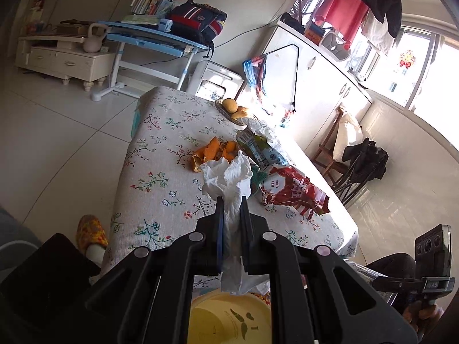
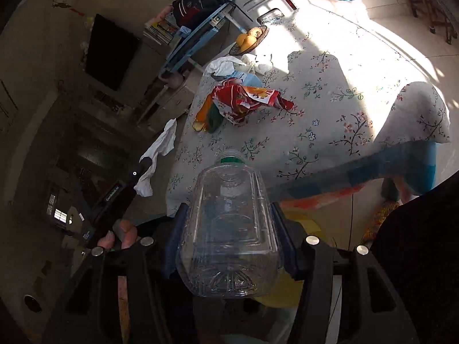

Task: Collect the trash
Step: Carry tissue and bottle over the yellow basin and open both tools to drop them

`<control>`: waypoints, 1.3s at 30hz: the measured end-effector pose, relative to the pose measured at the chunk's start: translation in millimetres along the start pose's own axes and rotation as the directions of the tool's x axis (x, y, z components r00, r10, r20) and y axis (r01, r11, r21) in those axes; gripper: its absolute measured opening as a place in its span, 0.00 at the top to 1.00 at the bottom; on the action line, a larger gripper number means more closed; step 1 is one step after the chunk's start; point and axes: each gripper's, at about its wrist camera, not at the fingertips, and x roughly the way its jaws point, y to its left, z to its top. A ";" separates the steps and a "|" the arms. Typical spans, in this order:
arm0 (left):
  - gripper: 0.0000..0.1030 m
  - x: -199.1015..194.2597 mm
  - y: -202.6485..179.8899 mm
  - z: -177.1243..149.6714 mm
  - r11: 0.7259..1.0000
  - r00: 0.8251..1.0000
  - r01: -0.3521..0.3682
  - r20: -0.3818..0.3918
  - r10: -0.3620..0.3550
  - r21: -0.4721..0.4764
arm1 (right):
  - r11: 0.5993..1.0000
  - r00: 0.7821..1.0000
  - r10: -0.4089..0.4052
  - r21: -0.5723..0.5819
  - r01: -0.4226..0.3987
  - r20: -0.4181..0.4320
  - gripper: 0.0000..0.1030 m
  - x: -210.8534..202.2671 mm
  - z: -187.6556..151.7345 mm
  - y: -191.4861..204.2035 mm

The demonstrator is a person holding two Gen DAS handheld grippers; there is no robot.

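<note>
Holding a crumpled white tissue pinched tight between the left tongs, with its loose tail drooping below the jaws right over a yellow bin seen at the bottom edge, probably so a simple release drops it in. Clamping a clear empty plastic bottle across its body in the right tongs, jaws set about half wide by the bottle's girth, green cap pointing away toward the desk, base nearest the lens; judged a sideways grip chosen because the flat walls give the pads purchase. Showing a bit of yellow beneath the bottle too, likely the same bin, so both loads seem brought close to it at the near edge of the desk. Leaving, farther out on the floral cloth, a red snack wrapper, a crushed drink carton and orange peel bunched together in one heap, still to be gathered. Lying beyond those, more white crumpled paper just short of a fruit basket at the far end, the fruit whole and probably not trash.
</note>
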 end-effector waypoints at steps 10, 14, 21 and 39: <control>0.90 -17.7 -10.5 -21.7 0.999 1.000 0.009 -0.030 -0.007 0.053 | 0.970 0.958 -0.168 -0.211 0.119 -0.231 0.46 89.1 -34.6 24.6; 0.90 -20.7 -16.5 -28.9 0.997 0.999 0.016 -0.044 -0.013 0.073 | 0.973 0.959 -0.178 -0.183 0.138 -0.222 0.41 95.3 -33.5 11.6; 0.90 -18.9 -32.5 -48.4 0.988 0.993 0.042 -0.114 -0.025 0.146 | 0.984 0.991 -0.136 -0.119 0.134 -0.007 0.28 56.5 -22.0 14.8; 0.41 -1.1 -67.3 -94.8 0.927 0.962 -0.015 -0.248 0.116 0.375 | 0.982 0.942 -0.150 -0.067 0.178 0.300 0.24 -0.6 -19.6 18.7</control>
